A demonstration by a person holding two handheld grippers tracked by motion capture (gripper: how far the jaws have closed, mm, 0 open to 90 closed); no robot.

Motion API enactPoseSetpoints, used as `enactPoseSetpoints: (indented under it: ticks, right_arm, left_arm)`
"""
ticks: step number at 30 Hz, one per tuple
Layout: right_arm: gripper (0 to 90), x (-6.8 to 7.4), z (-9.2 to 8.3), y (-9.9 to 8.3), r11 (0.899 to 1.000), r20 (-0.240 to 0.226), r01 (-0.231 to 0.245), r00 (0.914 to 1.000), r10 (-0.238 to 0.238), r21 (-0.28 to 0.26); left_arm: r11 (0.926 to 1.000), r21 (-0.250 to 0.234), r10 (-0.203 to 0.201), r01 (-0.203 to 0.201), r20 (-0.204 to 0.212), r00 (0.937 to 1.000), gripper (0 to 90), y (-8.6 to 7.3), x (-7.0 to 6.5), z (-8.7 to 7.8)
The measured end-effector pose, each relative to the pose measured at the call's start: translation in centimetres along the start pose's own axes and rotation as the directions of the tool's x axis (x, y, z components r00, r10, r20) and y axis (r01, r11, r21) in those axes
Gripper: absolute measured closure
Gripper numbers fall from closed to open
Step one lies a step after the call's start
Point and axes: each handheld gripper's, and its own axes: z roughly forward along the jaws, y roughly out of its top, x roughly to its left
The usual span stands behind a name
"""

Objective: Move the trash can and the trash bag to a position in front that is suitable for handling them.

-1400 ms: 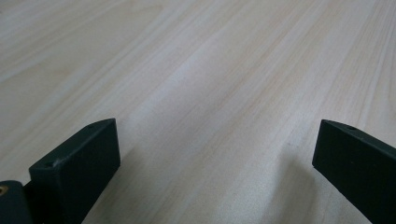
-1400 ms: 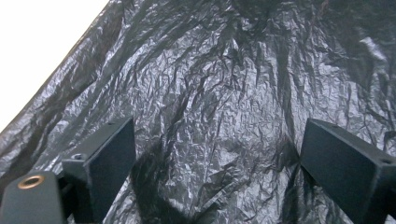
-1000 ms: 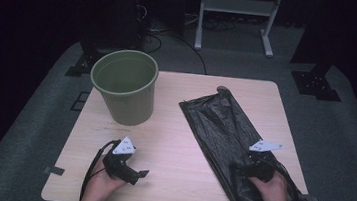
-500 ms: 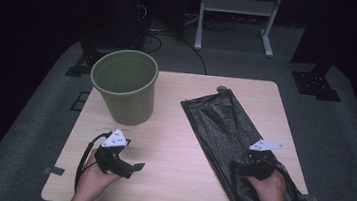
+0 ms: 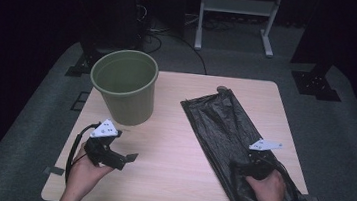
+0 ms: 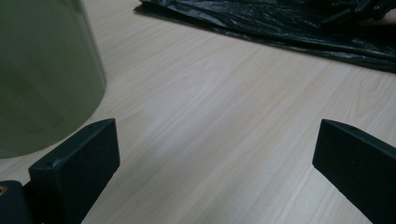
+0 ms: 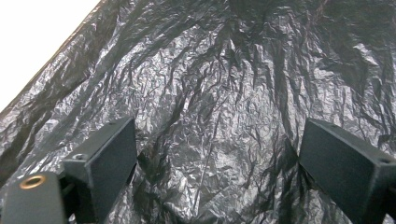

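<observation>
**Black plastic bag lying under the right gripper, bin standing apart**

Black, crinkled plastic is lying flat on the right half of the counter [image 5: 173,130]: a bin bag [image 5: 223,130] spread out with its long axis running from the near right edge away toward the far middle. The right gripper [image 5: 245,169] is resting over the bag's near end, its fingers [image 7: 112,154] standing wide apart with wrinkled film directly beneath and between them; nothing is pinched, and whether the pads are touching the film cannot be told. The left gripper [image 5: 127,158] is hovering above bare wood at the near left, its fingers [image 6: 84,158] likewise spread and holding nothing, and is pointing across the counter toward the bag. The green bin [image 5: 124,87] is standing upright at the far left, just beyond the left gripper and well apart from the bag.

Judgement: the right hand is much the nearer to the bag and is already lined up along its length, so a grasp at the near end falls to it; the left would have to cross the counter's middle to help open the bag.
</observation>
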Motion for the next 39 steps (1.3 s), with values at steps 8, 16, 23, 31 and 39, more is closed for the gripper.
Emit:
enactPoseSetpoints:
  ticks: [8,16,23,31,39]
  right_arm:
    - [10.4,0.0,0.0,0.0,1.000,-0.004,0.005,1.0000,-0.005,0.000]
    - [10.4,0.0,0.0,0.1,1.000,-0.005,0.006,1.0000,-0.006,0.001]
    - [10.5,0.0,0.1,0.1,1.000,-0.007,0.008,0.9999,-0.008,0.000]
    - [10.4,0.0,0.1,0.1,1.000,-0.010,0.011,0.9999,-0.011,-0.001]
    - [10.5,0.0,0.1,0.1,1.000,-0.010,0.011,0.9999,-0.011,-0.001]
  left_arm:
    - [0.9998,-0.019,-0.001,0.001,-0.016,0.9999,0.0,1.9,0.8,-2.4]
    - [0.9987,-0.049,-0.013,0.012,-0.025,0.9996,0.0,3.8,2.1,-4.1]
    - [0.9976,-0.069,-0.008,0.005,-0.046,0.9989,0.0,5.6,2.9,-4.9]
    - [0.9974,-0.072,-0.007,0.002,-0.076,0.9971,0.0,7.8,4.5,-5.4]
    - [0.9973,-0.073,-0.015,0.007,-0.102,0.9946,0.0,9.1,6.2,-5.6]
